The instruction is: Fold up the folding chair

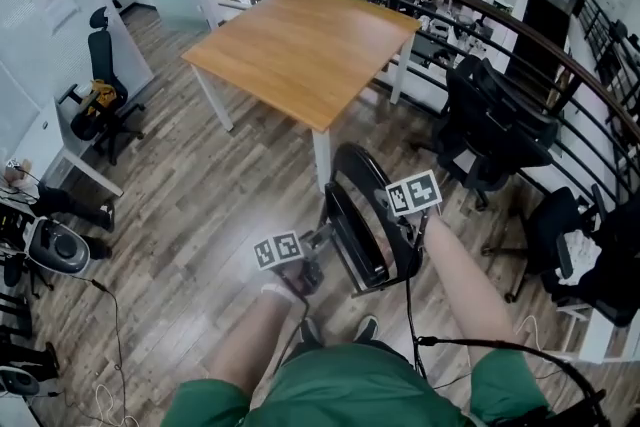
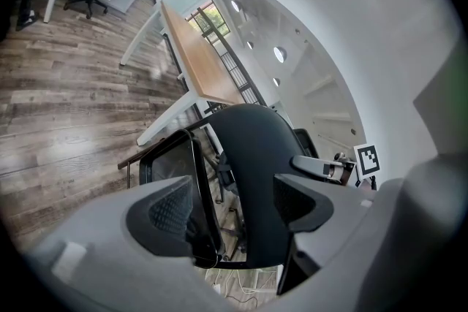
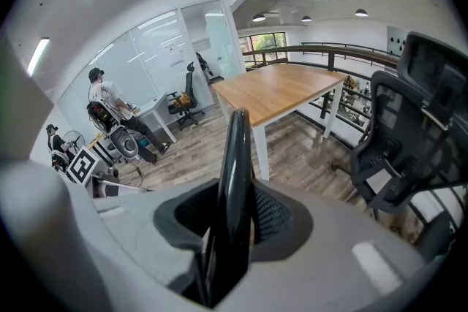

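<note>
**Two grippers hold the black chair**

The folding chair [image 1: 365, 225] is black and stands on the wood floor [image 1: 200, 195]. It is right in front of the person's knees and near a leg of the big wooden table [image 1: 300, 45]. Its seat is tipped up close to its back.

The right gripper [image 1: 400, 220] comes at the chair from the right. Its jaws are closed on the thin edge of the chair's back, a bit apart, with the edge squeezed between the pads.

The left gripper [image 1: 318, 240] comes from the left. Its jaws are wide. The seat and the back are both between them and touch a pad on each side.

Black office chairs [image 1: 490, 130] stand well off to the right, by the railing [image 1: 470, 0].
</note>
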The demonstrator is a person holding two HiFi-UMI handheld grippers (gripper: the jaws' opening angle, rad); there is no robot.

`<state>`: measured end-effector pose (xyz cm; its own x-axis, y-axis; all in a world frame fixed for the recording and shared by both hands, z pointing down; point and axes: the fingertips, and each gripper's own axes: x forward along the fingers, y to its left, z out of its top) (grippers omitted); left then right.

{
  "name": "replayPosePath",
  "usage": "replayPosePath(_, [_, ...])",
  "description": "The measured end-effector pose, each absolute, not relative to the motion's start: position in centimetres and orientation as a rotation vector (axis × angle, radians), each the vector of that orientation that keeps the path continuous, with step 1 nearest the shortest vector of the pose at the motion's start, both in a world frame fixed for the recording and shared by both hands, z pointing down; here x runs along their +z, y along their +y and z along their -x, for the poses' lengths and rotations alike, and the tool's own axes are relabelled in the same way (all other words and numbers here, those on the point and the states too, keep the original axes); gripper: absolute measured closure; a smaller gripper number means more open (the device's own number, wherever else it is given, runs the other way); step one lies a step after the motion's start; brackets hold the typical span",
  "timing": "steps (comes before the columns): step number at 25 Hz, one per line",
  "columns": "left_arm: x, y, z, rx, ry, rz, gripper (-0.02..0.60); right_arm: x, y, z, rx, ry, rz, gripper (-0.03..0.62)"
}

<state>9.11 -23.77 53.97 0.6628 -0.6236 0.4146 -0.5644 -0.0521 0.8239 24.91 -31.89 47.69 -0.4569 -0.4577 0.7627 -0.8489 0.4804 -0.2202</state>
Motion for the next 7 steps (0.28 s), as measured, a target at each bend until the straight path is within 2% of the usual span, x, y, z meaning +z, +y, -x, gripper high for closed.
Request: replayPosePath(7, [54.1,-25.0,-9.0,-0.069,-0.969,-1.711,0.219,47.4,-33.2,-24.6,0.796,-2.100,-1.079,0.470])
